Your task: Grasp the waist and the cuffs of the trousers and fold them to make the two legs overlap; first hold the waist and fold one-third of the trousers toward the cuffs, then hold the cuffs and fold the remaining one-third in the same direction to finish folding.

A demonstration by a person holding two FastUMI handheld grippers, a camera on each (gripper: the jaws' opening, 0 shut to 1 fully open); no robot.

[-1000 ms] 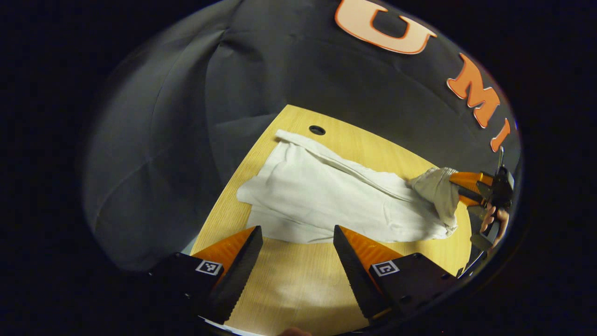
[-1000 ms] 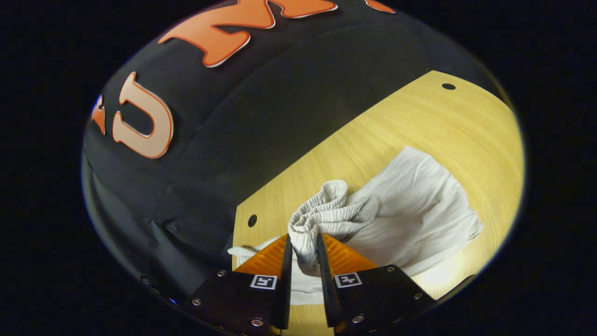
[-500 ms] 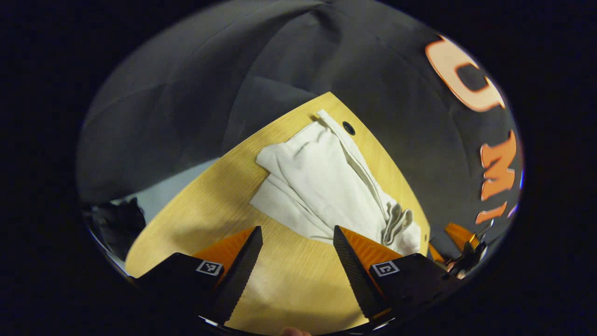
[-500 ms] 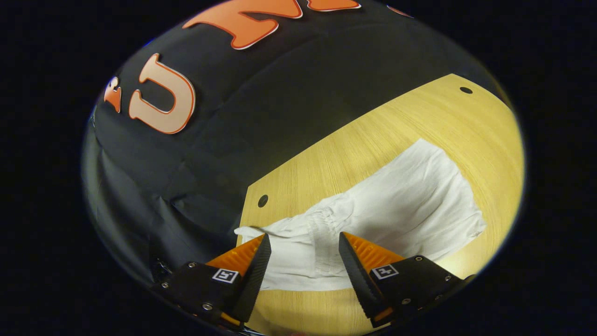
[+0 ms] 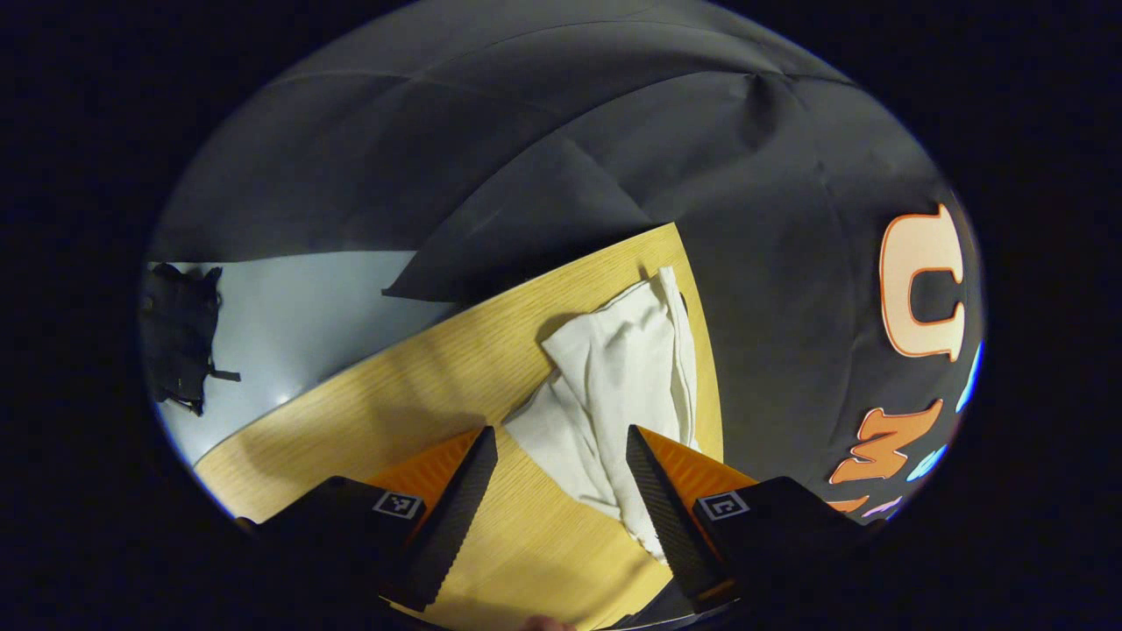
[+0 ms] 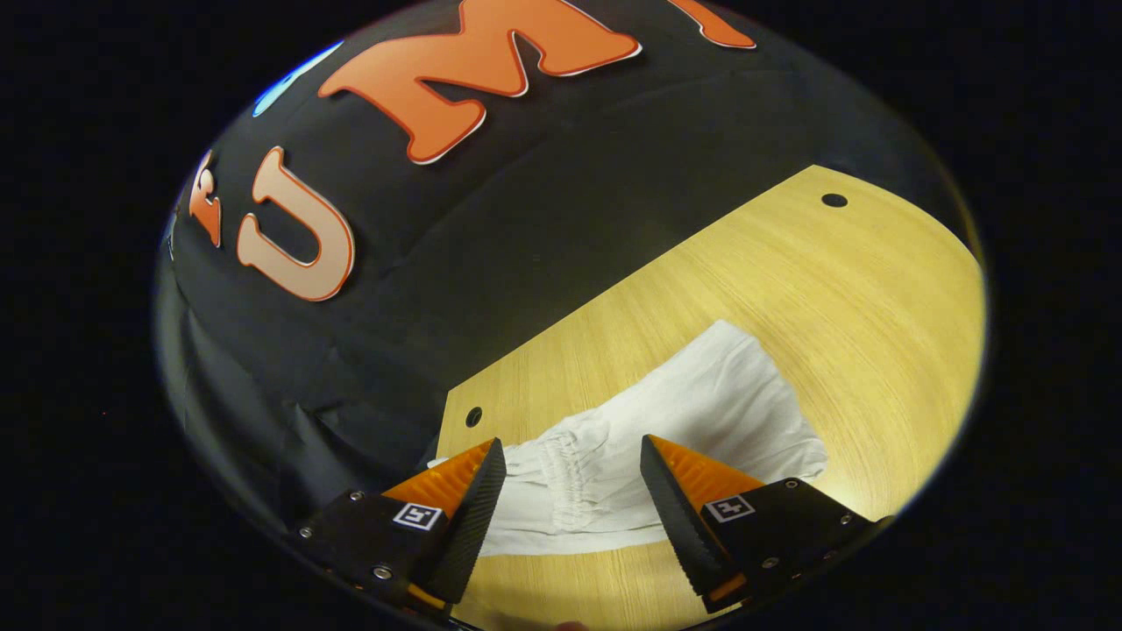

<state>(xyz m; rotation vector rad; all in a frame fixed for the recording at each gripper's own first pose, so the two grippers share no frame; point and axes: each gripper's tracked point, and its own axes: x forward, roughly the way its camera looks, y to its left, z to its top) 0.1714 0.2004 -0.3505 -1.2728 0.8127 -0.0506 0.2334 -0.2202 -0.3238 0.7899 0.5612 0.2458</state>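
A second ago my right gripper (image 6: 570,478) was clamped on the bunched waistband; now its fingers are spread apart with nothing between them, hovering over the gathered waist of the white trousers (image 6: 666,429), which lie flat in the lower middle of the right gripper view on the wooden table (image 6: 859,289). My left gripper (image 5: 558,464) has swung round since then: in the left gripper view the trousers (image 5: 618,377) now run from centre to lower right along the table (image 5: 377,412) edge. Its fingers also stand released and empty, above the cloth's near end.
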